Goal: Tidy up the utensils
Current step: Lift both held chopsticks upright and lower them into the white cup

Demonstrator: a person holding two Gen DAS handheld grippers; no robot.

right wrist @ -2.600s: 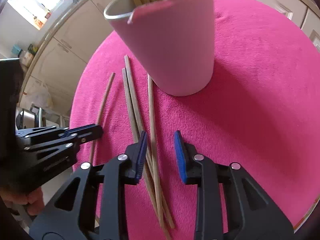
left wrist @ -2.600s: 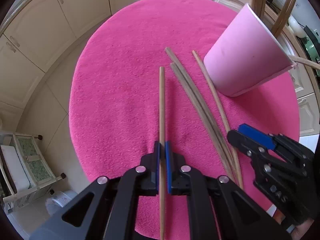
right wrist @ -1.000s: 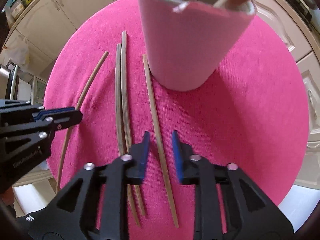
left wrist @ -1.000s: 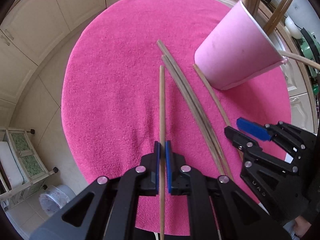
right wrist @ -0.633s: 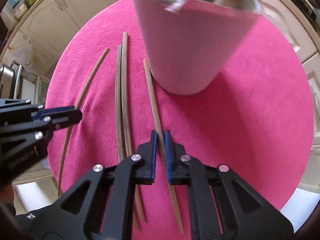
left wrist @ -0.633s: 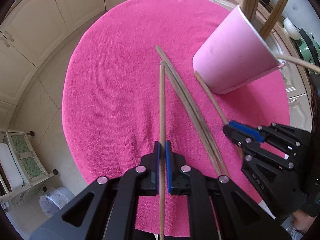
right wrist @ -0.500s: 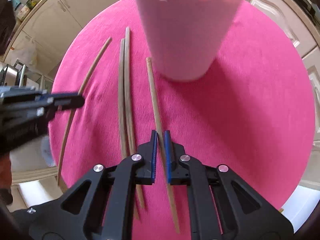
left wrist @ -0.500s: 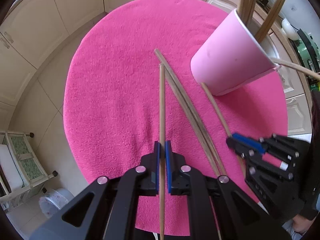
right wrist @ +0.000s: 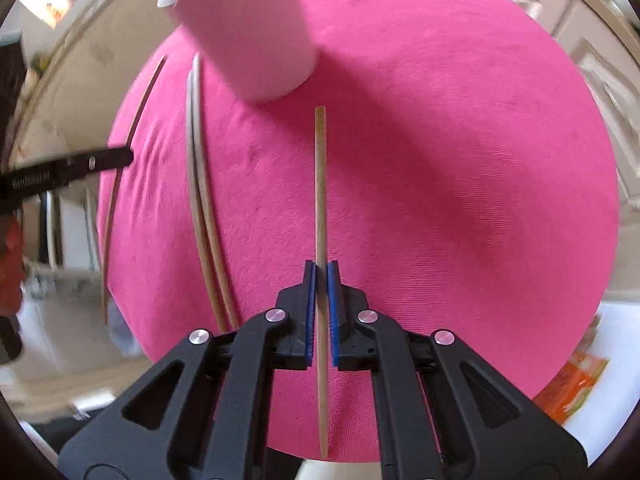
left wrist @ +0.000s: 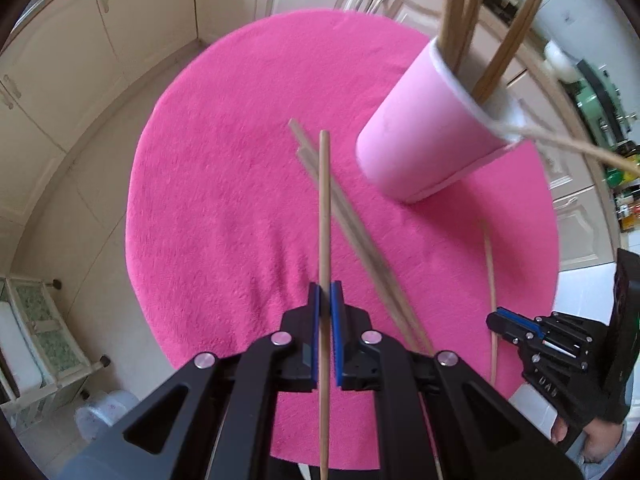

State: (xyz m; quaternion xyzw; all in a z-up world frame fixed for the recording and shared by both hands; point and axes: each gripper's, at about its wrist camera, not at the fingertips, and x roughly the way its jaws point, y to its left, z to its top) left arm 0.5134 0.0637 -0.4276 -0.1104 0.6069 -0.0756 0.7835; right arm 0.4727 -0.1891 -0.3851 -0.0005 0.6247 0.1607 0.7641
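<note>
My left gripper (left wrist: 327, 300) is shut on a wooden chopstick (left wrist: 324, 208) held above the round pink mat (left wrist: 224, 208). Two more chopsticks (left wrist: 352, 228) lie side by side on the mat just right of it. A pink cup (left wrist: 424, 140) holding several chopsticks stands at the upper right. My right gripper (right wrist: 321, 280) is shut on another chopstick (right wrist: 320, 176), lifted off the mat. In the left wrist view the right gripper (left wrist: 500, 322) sits at the mat's lower right with its chopstick (left wrist: 491, 268). The cup (right wrist: 248, 28) is blurred at the top of the right wrist view.
Cream cabinet doors (left wrist: 100, 40) curve around the mat. A small rack (left wrist: 36, 344) stands on the floor at the lower left. A white surface with an orange packet (right wrist: 576, 384) lies beyond the mat's right edge. A person's hand (left wrist: 592, 436) holds the right gripper.
My right gripper closed on the chopstick nearest the cup, lifted it and carried it right, away from the cup. The left gripper kept its chopstick and barely moved.
</note>
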